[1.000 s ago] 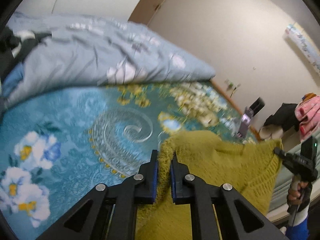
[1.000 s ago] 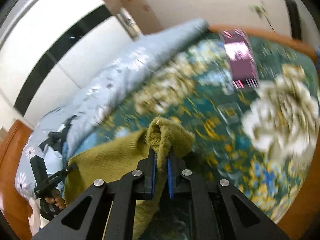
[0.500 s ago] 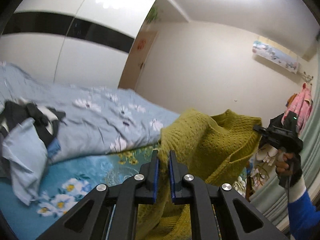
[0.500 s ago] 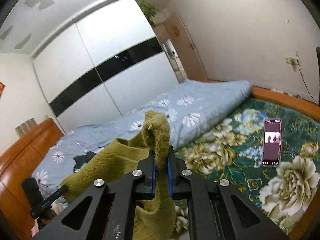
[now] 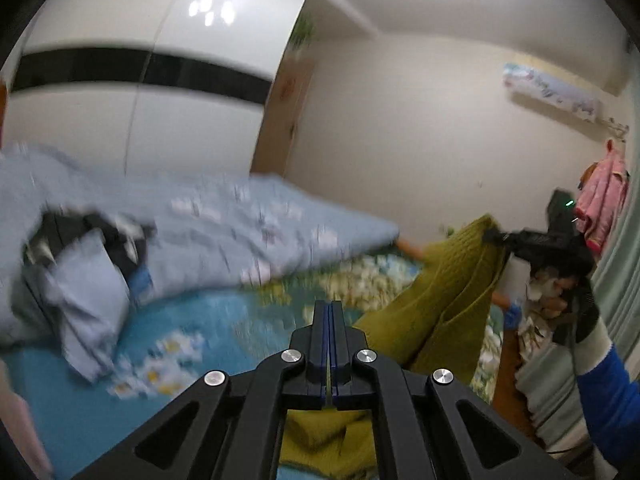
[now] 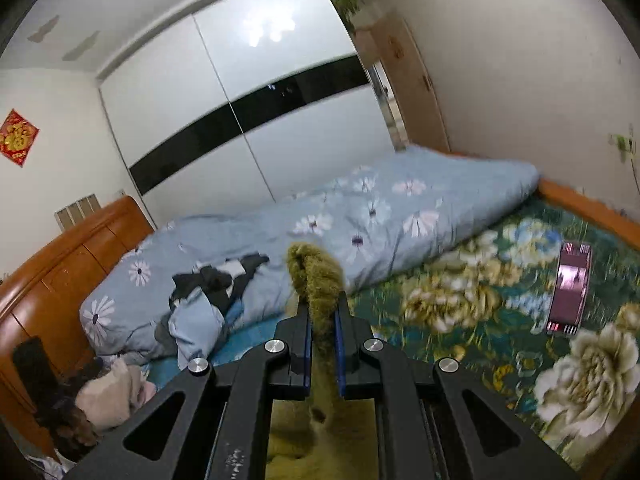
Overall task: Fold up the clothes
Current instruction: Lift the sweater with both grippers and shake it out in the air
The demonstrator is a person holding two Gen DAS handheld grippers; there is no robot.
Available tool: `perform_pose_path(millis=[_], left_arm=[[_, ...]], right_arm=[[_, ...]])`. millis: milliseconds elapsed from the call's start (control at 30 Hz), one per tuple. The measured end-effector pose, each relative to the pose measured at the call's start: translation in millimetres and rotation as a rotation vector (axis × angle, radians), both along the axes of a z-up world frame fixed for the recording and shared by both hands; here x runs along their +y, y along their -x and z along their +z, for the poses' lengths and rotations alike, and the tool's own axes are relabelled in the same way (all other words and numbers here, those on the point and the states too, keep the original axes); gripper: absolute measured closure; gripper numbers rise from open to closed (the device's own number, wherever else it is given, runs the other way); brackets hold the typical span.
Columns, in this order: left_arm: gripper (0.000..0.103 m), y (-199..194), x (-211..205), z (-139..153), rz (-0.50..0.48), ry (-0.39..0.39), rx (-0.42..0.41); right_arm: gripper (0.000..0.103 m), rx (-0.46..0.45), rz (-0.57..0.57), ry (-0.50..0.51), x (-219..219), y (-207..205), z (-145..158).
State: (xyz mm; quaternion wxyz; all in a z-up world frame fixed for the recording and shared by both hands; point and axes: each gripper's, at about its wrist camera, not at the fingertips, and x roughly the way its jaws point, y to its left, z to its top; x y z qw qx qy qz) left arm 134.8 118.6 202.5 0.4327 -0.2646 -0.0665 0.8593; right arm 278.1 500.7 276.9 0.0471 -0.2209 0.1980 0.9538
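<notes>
An olive-green knitted sweater (image 5: 448, 304) hangs in the air above the bed. My right gripper (image 6: 323, 312) is shut on a bunched edge of the sweater (image 6: 314, 276), which sticks up between its pads. In the left wrist view the right gripper (image 5: 500, 238) holds the sweater's top corner at the far right. My left gripper (image 5: 330, 312) has its jaws pressed together, with at most a thin sliver of sweater between them; more sweater (image 5: 320, 436) sags below it.
The bed has a teal floral sheet (image 6: 480, 312) and a light blue flowered duvet (image 6: 360, 216) along the far side. Dark and blue clothes (image 6: 208, 292) lie on the duvet. A phone (image 6: 570, 292) lies on the sheet at right. Wooden headboard (image 6: 60, 264) at left.
Both grippers have lifted the sweater off the bed. The left gripper's jaws have closed tighter and most of the cloth has slipped from between them. The sweater now hangs mainly from the right gripper.
</notes>
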Motion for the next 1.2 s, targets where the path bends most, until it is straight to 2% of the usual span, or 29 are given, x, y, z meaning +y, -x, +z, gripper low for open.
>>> perform_pose_path(millis=[100, 167, 200, 233, 333, 400, 567, 700, 733, 767, 867, 933, 1067, 1200], left_arm=[[0.098, 37.5, 27.3, -56.8, -0.020, 0.013, -0.164], [0.086, 54.3, 40.4, -100.9, 0.000, 0.035, -0.286], [0.072, 60.6, 46.0, -122.6, 0.011, 0.047, -0.348], [0.063, 64.2, 49.6, -142.9, 0.017, 0.048, -0.409], [0.061, 62.8, 51.5, -181.6, -0.012, -0.013, -0.538], [0.055, 54.3, 54.0, -192.0, -0.041, -0.042, -0.569], [0.055, 38.4, 71.9, -191.5, -0.065, 0.002, -0.542], [0.061, 44.0, 84.8, -198.2, -0.055, 0.054, -0.564], [0.077, 45.4, 86.7, -201.3, -0.047, 0.055, -0.574], [0.087, 46.7, 88.5, -204.5, -0.040, 0.056, -0.583], [0.091, 43.5, 88.6, -191.5, -0.015, 0.016, -0.540], [0.091, 37.6, 84.0, -166.3, -0.017, -0.039, -0.485], [0.092, 12.1, 61.8, -77.3, -0.040, -0.143, -0.279], [0.092, -26.8, 31.7, 2.0, -0.053, -0.194, -0.074]], right_arm=[[0.094, -0.031, -0.003, 0.003, 5.7, 5.2, -15.4], [0.094, -0.038, -0.007, -0.003, 9.8, 2.6, -19.5], [0.094, -0.042, -0.010, -0.005, 12.2, 1.0, -21.4], [0.094, -0.047, -0.014, -0.005, 15.0, -0.2, -23.4], [0.094, -0.065, -0.026, -0.006, 23.8, -3.5, -29.7], [0.094, -0.078, -0.038, -0.001, 30.5, -4.4, -35.3], [0.093, -0.102, -0.059, 0.038, 45.6, -5.7, -50.5], [0.093, -0.108, -0.067, 0.073, 49.1, -9.3, -57.1], [0.094, -0.107, -0.069, 0.079, 49.4, -10.6, -57.2], [0.093, -0.107, -0.071, 0.084, 49.6, -11.7, -57.0], [0.093, -0.115, -0.083, 0.082, 48.5, -14.6, -53.8], [0.093, -0.118, -0.094, 0.067, 46.7, -16.3, -49.0], [0.094, -0.075, -0.111, 0.058, 47.0, -23.9, -25.4], [0.094, 0.015, -0.093, 0.052, 43.7, -40.5, 5.0]])
